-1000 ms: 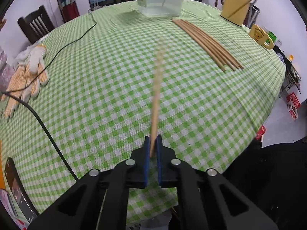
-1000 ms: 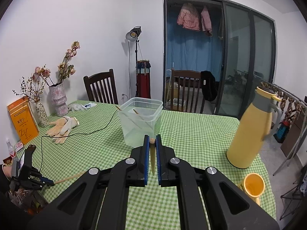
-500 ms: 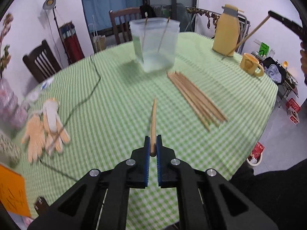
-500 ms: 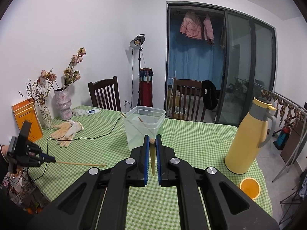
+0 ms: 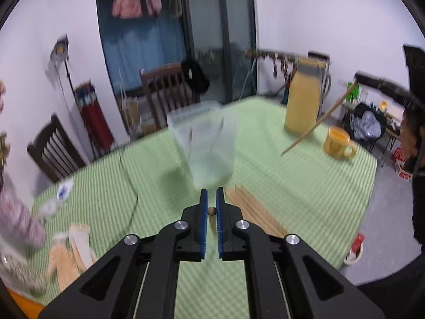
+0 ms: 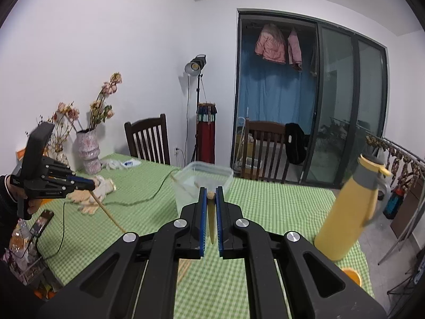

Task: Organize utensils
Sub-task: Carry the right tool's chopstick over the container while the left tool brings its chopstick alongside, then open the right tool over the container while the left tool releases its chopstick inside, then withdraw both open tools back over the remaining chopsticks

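Currently each gripper carries one chopstick for delivery into the clear tub on the counter; left gripper jaws clenched on a chopstick hanging tip-down, probably for a vertical drop; right gripper jaws clenched on another chopstick, likewise slanted downward; remaining chopsticks lie bundled beside the tub, awaiting pickup.

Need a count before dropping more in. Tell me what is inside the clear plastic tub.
Inside the clear plastic tub two thin wooden chopsticks lean against its walls. Its floor is hidden behind the right gripper's jaws.
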Demonstrator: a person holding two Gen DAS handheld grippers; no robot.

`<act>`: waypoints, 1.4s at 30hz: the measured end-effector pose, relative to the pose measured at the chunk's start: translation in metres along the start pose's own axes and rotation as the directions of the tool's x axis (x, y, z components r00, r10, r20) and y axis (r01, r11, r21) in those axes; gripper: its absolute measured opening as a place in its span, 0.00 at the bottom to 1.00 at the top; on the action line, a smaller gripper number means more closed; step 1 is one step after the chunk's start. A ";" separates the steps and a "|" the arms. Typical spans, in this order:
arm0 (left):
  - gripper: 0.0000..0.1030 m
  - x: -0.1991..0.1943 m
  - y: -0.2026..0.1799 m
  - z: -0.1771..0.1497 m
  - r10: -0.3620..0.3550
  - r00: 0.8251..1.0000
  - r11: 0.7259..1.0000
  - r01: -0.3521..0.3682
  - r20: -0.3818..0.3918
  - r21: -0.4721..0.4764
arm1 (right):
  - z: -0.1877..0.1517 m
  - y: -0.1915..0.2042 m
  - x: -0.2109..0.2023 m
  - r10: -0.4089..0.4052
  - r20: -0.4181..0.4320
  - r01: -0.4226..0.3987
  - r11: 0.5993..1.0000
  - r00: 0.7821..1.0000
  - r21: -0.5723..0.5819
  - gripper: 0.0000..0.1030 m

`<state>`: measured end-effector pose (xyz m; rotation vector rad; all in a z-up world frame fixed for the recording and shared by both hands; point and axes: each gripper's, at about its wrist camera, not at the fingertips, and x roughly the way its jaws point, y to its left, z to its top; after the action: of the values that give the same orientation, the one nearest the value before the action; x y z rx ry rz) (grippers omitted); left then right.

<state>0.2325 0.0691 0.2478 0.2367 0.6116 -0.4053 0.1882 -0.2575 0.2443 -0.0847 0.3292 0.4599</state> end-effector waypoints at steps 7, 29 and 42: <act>0.03 -0.047 -0.007 0.103 0.022 0.970 0.996 -0.042 0.243 0.076 | 0.065 0.002 0.012 0.016 0.121 -0.009 0.998 0.993 -0.060 0.06; 0.04 0.203 0.033 0.132 0.019 0.997 0.988 -0.008 0.069 -0.154 | 0.028 -0.007 0.232 0.070 -0.219 -0.074 0.997 0.973 -0.010 0.07; 0.32 0.134 0.035 0.051 0.000 0.992 0.965 0.032 0.123 -0.261 | 0.011 -0.006 0.153 0.070 -0.075 -0.065 0.995 0.995 0.070 0.46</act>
<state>0.3737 0.0438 0.2113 -0.0465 0.5408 -0.3475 0.3231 -0.1964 0.2045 -0.0256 0.4239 0.5129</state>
